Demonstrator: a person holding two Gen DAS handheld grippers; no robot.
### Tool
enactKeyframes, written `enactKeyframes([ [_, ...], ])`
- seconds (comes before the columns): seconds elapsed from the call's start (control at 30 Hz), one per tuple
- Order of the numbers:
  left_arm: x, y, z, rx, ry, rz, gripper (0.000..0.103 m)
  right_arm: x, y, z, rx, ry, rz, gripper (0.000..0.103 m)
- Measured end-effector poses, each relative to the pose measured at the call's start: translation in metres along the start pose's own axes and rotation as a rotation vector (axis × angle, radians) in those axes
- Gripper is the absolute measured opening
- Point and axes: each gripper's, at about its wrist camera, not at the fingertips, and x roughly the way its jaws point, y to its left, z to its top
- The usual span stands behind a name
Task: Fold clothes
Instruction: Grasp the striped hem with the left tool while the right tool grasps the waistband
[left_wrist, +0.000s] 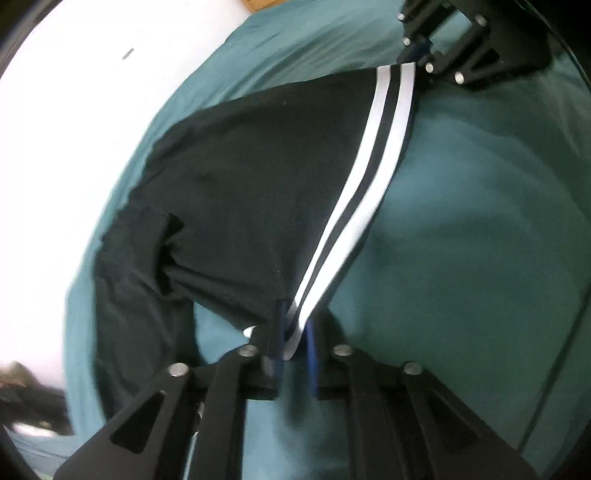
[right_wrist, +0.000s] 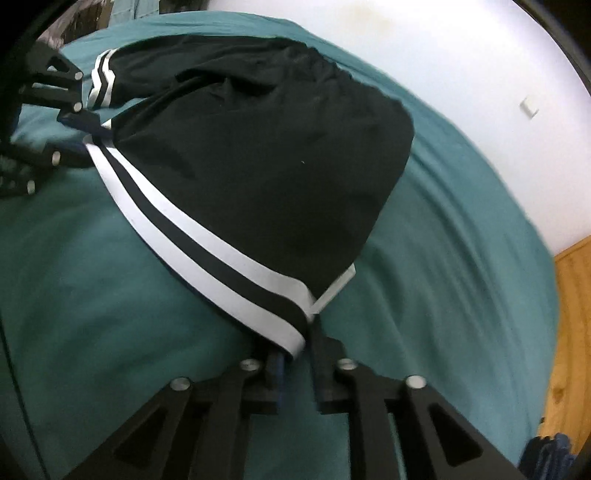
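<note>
A black pair of shorts (left_wrist: 251, 192) with two white side stripes (left_wrist: 373, 177) hangs stretched between my two grippers above a teal sheet (left_wrist: 461, 229). My left gripper (left_wrist: 293, 332) is shut on one end of the striped edge. My right gripper (left_wrist: 421, 55) shows at the top right, shut on the other end. In the right wrist view the shorts (right_wrist: 266, 177) spread ahead, my right gripper (right_wrist: 295, 343) pinches the striped corner (right_wrist: 207, 254), and my left gripper (right_wrist: 79, 120) holds the far end at the upper left.
The teal sheet (right_wrist: 461, 258) covers the surface below. A white wall (right_wrist: 443, 55) stands behind it, with a wooden panel (right_wrist: 572, 332) at the right. Dark clothing (left_wrist: 26, 398) lies at the lower left in the left wrist view.
</note>
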Motion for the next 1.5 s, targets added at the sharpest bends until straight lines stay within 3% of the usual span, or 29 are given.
enactKeyframes([
  [0.03,-0.004,0.001,0.005,0.007,0.006,0.043,0.054,-0.003,-0.018,0.000,0.031,0.018,0.021,0.051],
  [0.07,-0.007,0.003,0.009,0.014,0.011,0.087,0.063,-0.008,-0.046,0.000,0.091,0.024,0.088,0.062],
  [0.1,-0.020,0.003,0.015,-0.015,0.003,0.114,0.075,-0.010,-0.072,0.000,0.146,0.031,0.132,0.067],
  [0.13,-0.034,0.002,0.021,-0.049,-0.006,0.140,0.079,-0.011,-0.096,0.001,0.199,0.039,0.172,0.070],
  [0.2,-0.053,0.002,0.039,-0.113,-0.015,0.186,0.080,-0.002,-0.158,0.007,0.335,0.060,0.296,0.071],
  [0.3,-0.062,-0.012,0.084,-0.154,-0.029,0.184,0.080,0.024,-0.263,0.030,0.596,0.040,0.534,0.071],
  [0.37,-0.051,-0.019,0.117,-0.144,-0.032,0.194,0.080,0.047,-0.314,0.051,0.692,0.010,0.640,0.072],
  [0.4,-0.050,-0.032,0.135,-0.141,-0.029,0.211,0.080,0.063,-0.342,0.068,0.727,-0.009,0.732,0.074],
  [0.47,-0.028,-0.041,0.163,-0.197,0.020,0.219,0.080,0.097,-0.382,0.105,0.736,-0.044,0.787,0.075],
  [0.6,0.013,-0.062,0.191,-0.294,0.151,0.214,0.080,0.168,-0.413,0.165,0.787,-0.011,0.932,0.074],
  [0.73,0.039,-0.049,0.194,-0.429,0.244,0.305,0.081,0.229,-0.411,0.232,0.803,0.012,1.013,0.073],
  [0.83,0.047,-0.048,0.201,-0.470,0.295,0.355,0.081,0.263,-0.409,0.252,0.756,0.071,1.045,0.073],
  [0.93,0.050,-0.050,0.208,-0.484,0.340,0.387,0.081,0.279,-0.407,0.259,0.742,0.054,1.048,0.074],
  [1.07,0.040,-0.062,0.226,-0.562,0.356,0.299,0.081,0.279,-0.416,0.241,0.745,0.015,1.075,0.074],
  [1.13,0.042,-0.066,0.238,-0.579,0.347,0.267,0.081,0.279,-0.392,0.252,0.729,0.002,1.074,0.074],
  [1.2,0.049,-0.064,0.242,-0.575,0.331,0.281,0.081,0.278,-0.391,0.250,0.722,-0.005,1.070,0.074],
  [1.3,0.061,-0.055,0.222,-0.602,0.323,0.303,0.103,0.291,-0.383,0.266,0.770,-0.016,1.079,0.076],
  [1.37,0.060,-0.046,0.204,-0.663,0.288,0.249,0.103,0.297,-0.363,0.293,0.792,-0.026,1.077,0.073],
  [1.4,0.057,-0.042,0.198,-0.695,0.281,0.209,0.099,0.298,-0.360,0.299,0.794,-0.033,1.069,0.048],
  [1.43,0.055,-0.038,0.192,-0.728,0.275,0.169,0.060,0.300,-0.357,0.303,0.806,-0.031,1.066,0.025],
  [1.47,0.053,-0.034,0.187,-0.760,0.268,0.130,0.035,0.302,-0.353,0.307,0.820,-0.027,1.064,0.008],
  [1.5,0.048,-0.031,0.182,-0.765,0.267,0.117,0.016,0.298,-0.358,0.304,0.845,-0.048,1.052,0.008],
])
